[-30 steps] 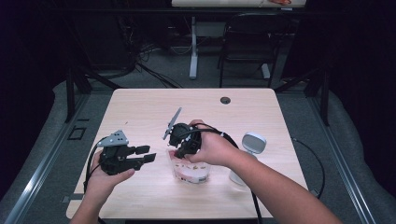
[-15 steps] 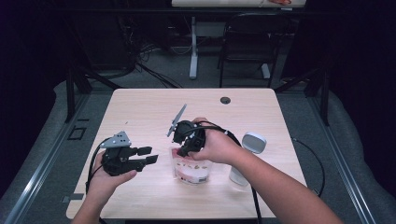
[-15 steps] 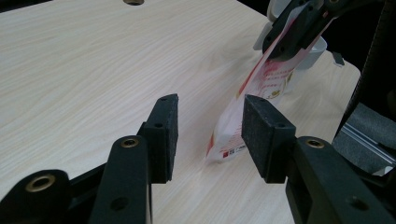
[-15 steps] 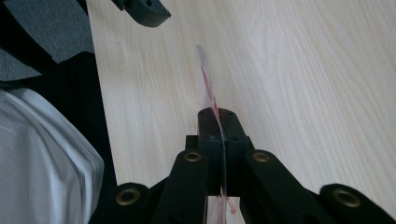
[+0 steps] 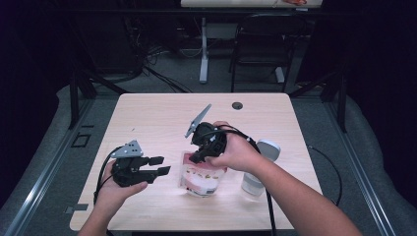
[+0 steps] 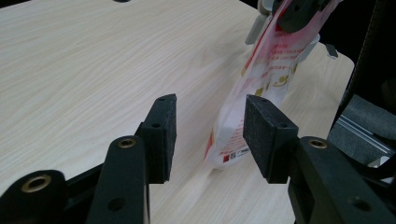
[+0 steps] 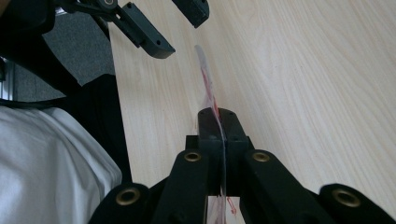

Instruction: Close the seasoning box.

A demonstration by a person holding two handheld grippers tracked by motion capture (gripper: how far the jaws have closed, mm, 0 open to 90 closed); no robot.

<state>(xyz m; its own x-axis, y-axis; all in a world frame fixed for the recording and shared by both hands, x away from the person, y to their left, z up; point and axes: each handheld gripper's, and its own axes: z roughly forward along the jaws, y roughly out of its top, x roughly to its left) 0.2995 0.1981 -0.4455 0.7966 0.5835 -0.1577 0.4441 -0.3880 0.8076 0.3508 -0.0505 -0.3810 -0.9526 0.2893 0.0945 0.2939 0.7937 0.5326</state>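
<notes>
**Two hand-held grippers and a snack pouch at a wooden table**

On the left of the high view, the person's left gripper (image 5: 158, 165) is held just above the light wooden table (image 5: 152, 118), pointing right toward the pouch. Its jaws stand apart and have just been opening. In the left gripper view the pouch's lower corner shows beyond the gap between the two black pads (image 6: 164, 133), near the right one; whether that pad touches it is hard to judge.

At the centre, a red-and-white plastic pouch (image 5: 202, 178) stands upright with its base on the table. The right gripper (image 5: 200, 156) is clamped on the pouch's top edge from above; the right gripper view shows the thin film (image 7: 208, 84) pinched between the closed jaws.

Farther right, just beside the right forearm, stands a clear bottle with a grey cap (image 5: 260, 164).
</notes>
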